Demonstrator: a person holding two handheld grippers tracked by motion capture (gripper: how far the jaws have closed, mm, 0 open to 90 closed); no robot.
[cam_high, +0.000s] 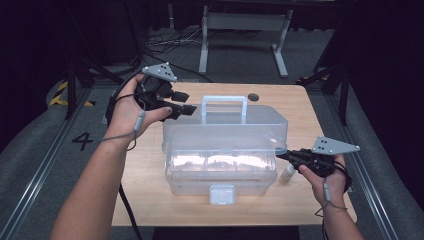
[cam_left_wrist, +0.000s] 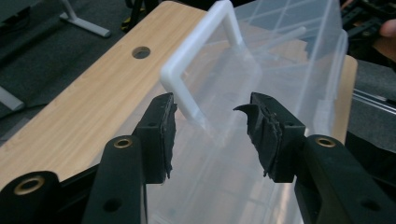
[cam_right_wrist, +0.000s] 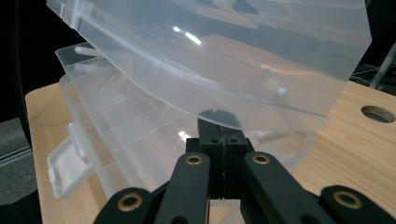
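Clear plastic box (cam_high: 220, 170) sits mid-table (cam_high: 150, 175), lid (cam_high: 225, 127) raised. The right hand-held gripper (cam_high: 286, 156), pressed together, props the lid's right edge; the left hand-held gripper (cam_left_wrist: 210, 126), spread, faces the white handle (cam_left_wrist: 187, 79) just ahead, nearer it.

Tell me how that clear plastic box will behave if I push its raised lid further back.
The lid looks thin, so it probably flexes rather than staying stiff. The clear plastic box seems light and could slide on the smooth table. Its glossy surface may slip against the right gripper, whose jaws are shut beneath the lid's edge.
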